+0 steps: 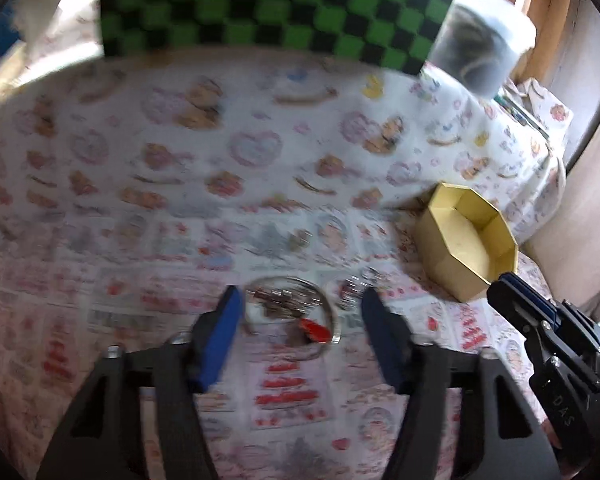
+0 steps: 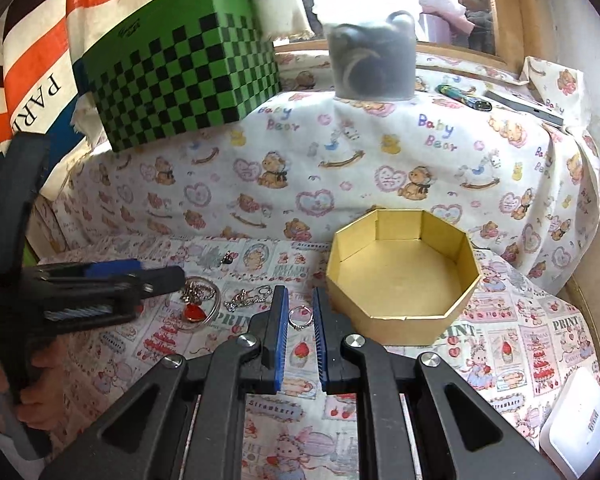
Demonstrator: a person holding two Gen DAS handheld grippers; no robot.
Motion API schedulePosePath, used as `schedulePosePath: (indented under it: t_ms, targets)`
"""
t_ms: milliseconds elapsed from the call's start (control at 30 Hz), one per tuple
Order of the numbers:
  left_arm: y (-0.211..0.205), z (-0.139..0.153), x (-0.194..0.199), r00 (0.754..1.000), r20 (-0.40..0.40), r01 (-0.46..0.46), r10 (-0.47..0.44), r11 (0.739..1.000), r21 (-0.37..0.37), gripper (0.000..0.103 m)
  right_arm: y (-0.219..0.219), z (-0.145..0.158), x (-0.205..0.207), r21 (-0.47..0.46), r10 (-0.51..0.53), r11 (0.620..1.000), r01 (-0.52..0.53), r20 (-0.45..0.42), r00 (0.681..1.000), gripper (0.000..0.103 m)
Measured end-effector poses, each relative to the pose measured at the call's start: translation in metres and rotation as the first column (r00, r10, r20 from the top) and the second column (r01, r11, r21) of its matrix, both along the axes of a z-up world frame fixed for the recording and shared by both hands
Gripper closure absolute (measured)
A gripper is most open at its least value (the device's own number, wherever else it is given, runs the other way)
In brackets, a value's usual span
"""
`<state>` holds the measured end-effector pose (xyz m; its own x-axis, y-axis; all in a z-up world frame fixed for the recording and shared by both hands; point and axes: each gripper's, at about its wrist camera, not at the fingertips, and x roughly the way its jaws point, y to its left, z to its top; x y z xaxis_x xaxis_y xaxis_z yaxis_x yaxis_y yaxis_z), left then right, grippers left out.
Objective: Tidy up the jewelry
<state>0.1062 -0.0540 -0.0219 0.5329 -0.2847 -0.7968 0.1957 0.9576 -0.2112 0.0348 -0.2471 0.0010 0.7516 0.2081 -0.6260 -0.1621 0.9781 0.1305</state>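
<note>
A gold octagonal box [image 2: 404, 276] stands open and empty on the printed cloth, also in the left wrist view as the gold box [image 1: 466, 240]. My right gripper [image 2: 300, 312] is shut on a small silver ring [image 2: 300, 317], left of the box; its tip [image 1: 500, 284] shows beside the box. My left gripper [image 1: 300, 300] is open, its blue pads on either side of a thin bangle [image 1: 296, 312] with a chain and a red heart pendant [image 1: 314, 330]. The left gripper [image 2: 160, 276] hovers over that bangle [image 2: 204, 300]. A silver chain [image 2: 246, 298] lies between the grippers.
A green-and-black checkered box [image 2: 180, 80] and a translucent tub [image 2: 370, 60] stand on the raised, cloth-covered ledge behind. A small dark charm [image 2: 228, 258] lies farther back. A white device [image 2: 580, 420] sits at the lower right. A hand [image 2: 40, 380] holds the left gripper.
</note>
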Motion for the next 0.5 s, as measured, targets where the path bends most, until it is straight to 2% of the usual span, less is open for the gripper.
schedulePosePath:
  t_ms: [67, 133, 200, 333, 400, 433, 500]
  targets:
    - [0.000, -0.007, 0.005, 0.999, -0.042, -0.015, 0.013, 0.999, -0.034, 0.067, -0.001, 0.001, 0.000, -0.004, 0.000, 1.000, 0.000, 0.004, 1.000, 0.090]
    - [-0.003, -0.011, 0.009, 0.999, -0.039, -0.029, 0.029, 0.999, -0.016, 0.068, -0.002, 0.002, 0.000, -0.005, -0.002, 1.000, 0.002, 0.007, 1.000, 0.090]
    - [-0.007, -0.016, 0.012, 0.998, -0.042, -0.046, 0.047, 0.999, 0.011, 0.076, -0.004, 0.003, -0.001, 0.000, -0.005, 1.000, 0.005, 0.006, 1.000, 0.090]
    - [-0.008, -0.022, 0.018, 0.995, -0.071, -0.070, 0.070, 0.997, 0.012, 0.081, -0.005, 0.004, -0.002, 0.006, -0.005, 1.000, 0.005, 0.010, 1.000, 0.090]
    - [-0.009, -0.025, 0.021, 0.994, -0.078, -0.080, 0.080, 0.997, 0.003, 0.095, -0.005, 0.004, -0.002, 0.006, -0.005, 1.000, 0.005, 0.012, 1.000, 0.090]
    - [-0.009, -0.024, 0.022, 0.994, -0.073, -0.083, 0.083, 0.997, 0.001, 0.096, -0.005, 0.004, -0.002, 0.005, -0.005, 1.000, 0.005, 0.011, 1.000, 0.090]
    - [-0.008, -0.023, 0.021, 0.994, -0.064, -0.089, 0.088, 0.996, -0.007, 0.103, -0.005, 0.004, -0.002, 0.005, -0.006, 1.000, 0.006, 0.011, 1.000, 0.090]
